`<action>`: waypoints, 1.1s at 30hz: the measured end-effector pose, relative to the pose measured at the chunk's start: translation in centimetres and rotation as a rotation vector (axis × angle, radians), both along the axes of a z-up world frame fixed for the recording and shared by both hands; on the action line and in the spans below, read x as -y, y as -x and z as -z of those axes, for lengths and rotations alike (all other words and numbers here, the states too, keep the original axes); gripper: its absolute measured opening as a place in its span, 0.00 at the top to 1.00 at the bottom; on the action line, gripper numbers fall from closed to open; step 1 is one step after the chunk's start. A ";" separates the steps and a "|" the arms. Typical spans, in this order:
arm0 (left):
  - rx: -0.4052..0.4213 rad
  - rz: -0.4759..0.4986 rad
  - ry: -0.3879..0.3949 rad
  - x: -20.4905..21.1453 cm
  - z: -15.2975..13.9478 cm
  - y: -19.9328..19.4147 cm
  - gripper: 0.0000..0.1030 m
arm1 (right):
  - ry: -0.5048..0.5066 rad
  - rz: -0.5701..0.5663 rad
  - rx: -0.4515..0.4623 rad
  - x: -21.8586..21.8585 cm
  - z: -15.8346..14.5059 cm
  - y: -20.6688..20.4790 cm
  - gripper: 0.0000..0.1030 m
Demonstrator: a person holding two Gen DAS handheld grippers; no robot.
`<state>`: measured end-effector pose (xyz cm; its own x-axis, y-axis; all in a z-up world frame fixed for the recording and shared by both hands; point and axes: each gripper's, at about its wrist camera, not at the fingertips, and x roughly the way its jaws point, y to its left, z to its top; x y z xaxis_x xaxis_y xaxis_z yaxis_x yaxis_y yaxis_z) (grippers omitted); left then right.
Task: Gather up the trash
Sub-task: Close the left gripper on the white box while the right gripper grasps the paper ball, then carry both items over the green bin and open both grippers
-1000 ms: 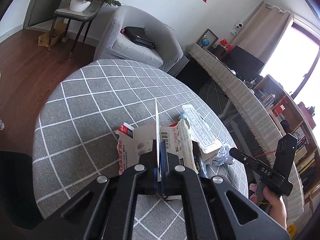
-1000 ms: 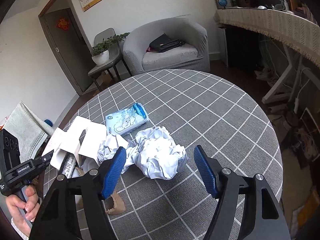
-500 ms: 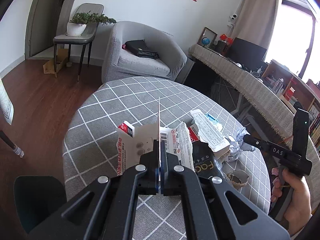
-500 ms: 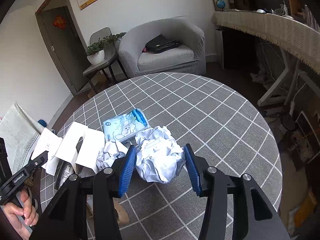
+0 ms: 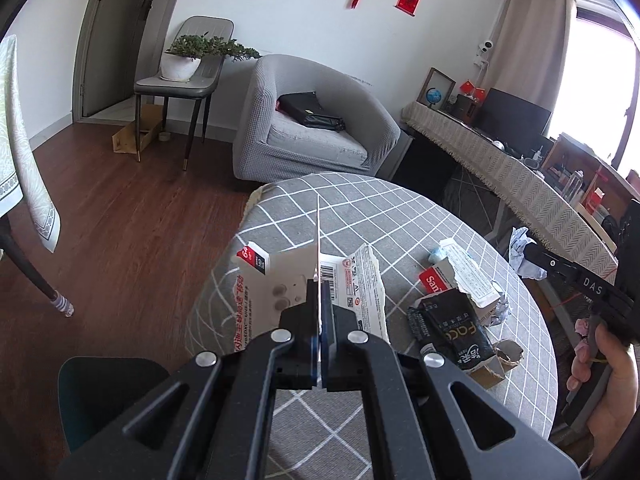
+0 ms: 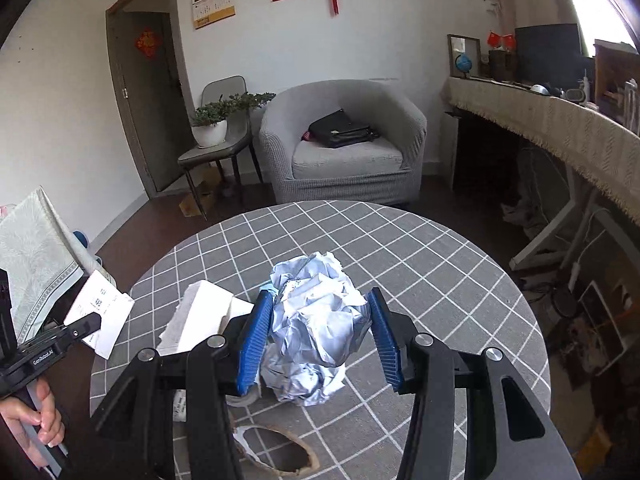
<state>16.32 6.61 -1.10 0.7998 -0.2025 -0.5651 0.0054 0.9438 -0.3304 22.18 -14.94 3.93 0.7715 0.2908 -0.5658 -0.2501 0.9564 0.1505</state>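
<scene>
We see a bright, daylit room, with light pouring from the window (image 5: 596, 92) at the right, blown out to white glare. Both fisheye views bend straight lines and darken to black at the corners; the focus stays sharp, shadows soft.

Matt grey checked cloth over the surface (image 6: 440, 264). Crumpled white paper ball (image 6: 316, 320), creased and rough, between ribbed blue pads (image 6: 254, 336) of the right tool (image 6: 318, 340). Thin printed card packaging (image 5: 280, 280), smooth, torn-edged, in the matt black plastic left tool (image 5: 320, 312). Glossy black wrapper (image 5: 456, 336) near the surface's right edge. Polished wood floor (image 5: 120, 240).
</scene>
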 end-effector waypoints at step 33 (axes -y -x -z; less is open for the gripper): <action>-0.337 -0.200 -0.085 -18.8 8.0 5.9 0.98 | -0.007 -0.537 -0.130 -29.7 3.4 1.9 0.52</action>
